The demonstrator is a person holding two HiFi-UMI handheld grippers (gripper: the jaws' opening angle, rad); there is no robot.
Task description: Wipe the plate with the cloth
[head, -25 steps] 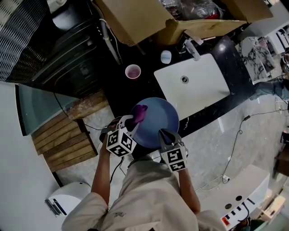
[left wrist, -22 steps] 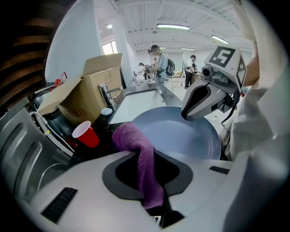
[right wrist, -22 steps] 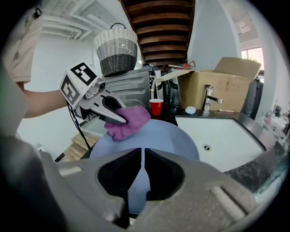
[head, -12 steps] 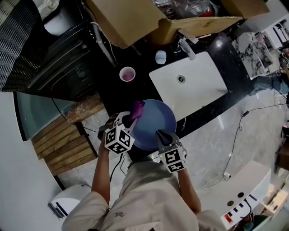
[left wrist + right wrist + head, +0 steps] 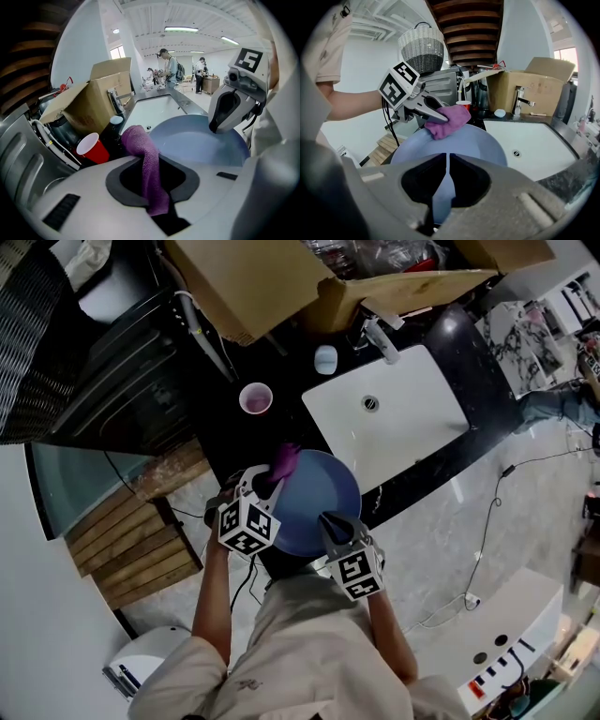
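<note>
A round blue plate point(image 5: 319, 501) is held over the dark counter, in front of the person. My right gripper point(image 5: 330, 522) is shut on the plate's near rim point(image 5: 443, 197). My left gripper point(image 5: 269, 483) is shut on a purple cloth point(image 5: 284, 461), which rests at the plate's far left edge. In the left gripper view the purple cloth point(image 5: 149, 171) hangs between the jaws, with the blue plate point(image 5: 197, 143) behind it. From the right gripper view the purple cloth point(image 5: 449, 121) touches the plate's point(image 5: 461, 143) far rim, under the left gripper point(image 5: 433, 112).
A white sink point(image 5: 389, 413) with a tap point(image 5: 378, 337) lies to the right of the plate. A red cup point(image 5: 254, 398) and a small pale object point(image 5: 325, 359) stand on the black counter. A cardboard box point(image 5: 281, 282) sits behind. Wooden steps point(image 5: 141, 540) lie to the left.
The purple cloth and my left gripper have slid from the plate's upper-left inner face out to its far left rim. The right gripper keeps its hold on the plate.
</note>
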